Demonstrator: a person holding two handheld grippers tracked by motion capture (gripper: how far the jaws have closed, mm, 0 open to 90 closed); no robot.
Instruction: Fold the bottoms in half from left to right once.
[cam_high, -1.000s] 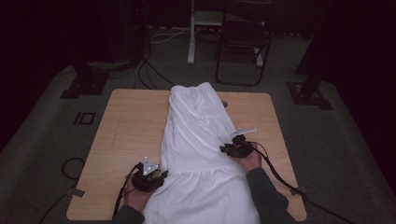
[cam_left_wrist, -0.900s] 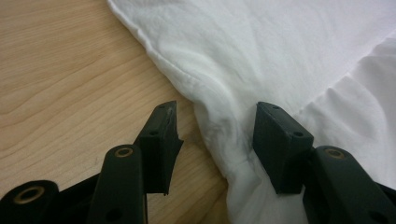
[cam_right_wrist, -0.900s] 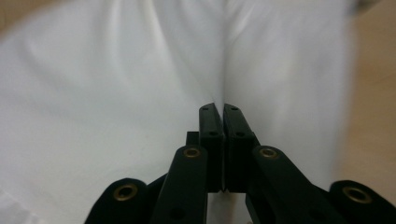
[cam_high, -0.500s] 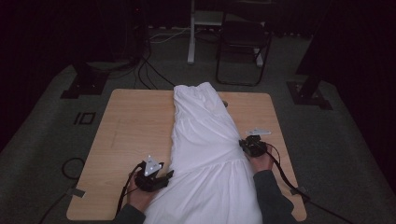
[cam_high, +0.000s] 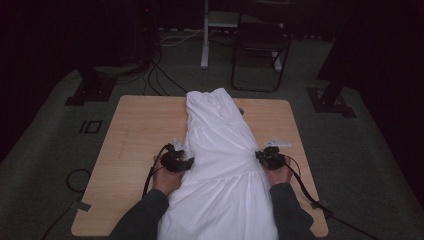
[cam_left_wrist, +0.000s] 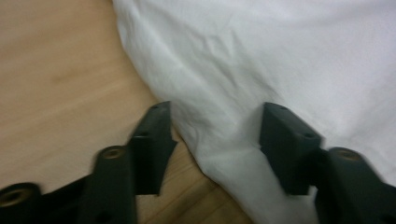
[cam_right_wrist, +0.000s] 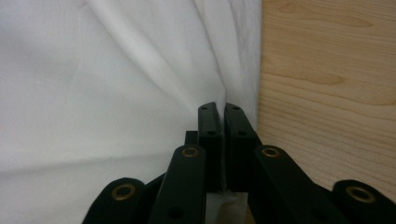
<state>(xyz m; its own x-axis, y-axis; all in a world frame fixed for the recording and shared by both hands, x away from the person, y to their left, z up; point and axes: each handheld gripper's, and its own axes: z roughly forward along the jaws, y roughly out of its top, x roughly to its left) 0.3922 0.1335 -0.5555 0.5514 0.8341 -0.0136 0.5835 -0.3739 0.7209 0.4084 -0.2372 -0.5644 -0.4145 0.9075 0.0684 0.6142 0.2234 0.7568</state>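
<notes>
1. The white garment (cam_high: 222, 160) lies lengthwise down the middle of the wooden table (cam_high: 130, 130), its near end hanging off toward me. I judge it light, soft and limp, so it will sag and bunch; the side edges are where I take hold.
2. My right gripper (cam_right_wrist: 221, 108) is clamped on the garment's right edge, with folds pulling toward it.
3. My left gripper (cam_left_wrist: 215, 135) straddles the left edge; its jaws have just been closing but stand apart, with cloth between them.
</notes>
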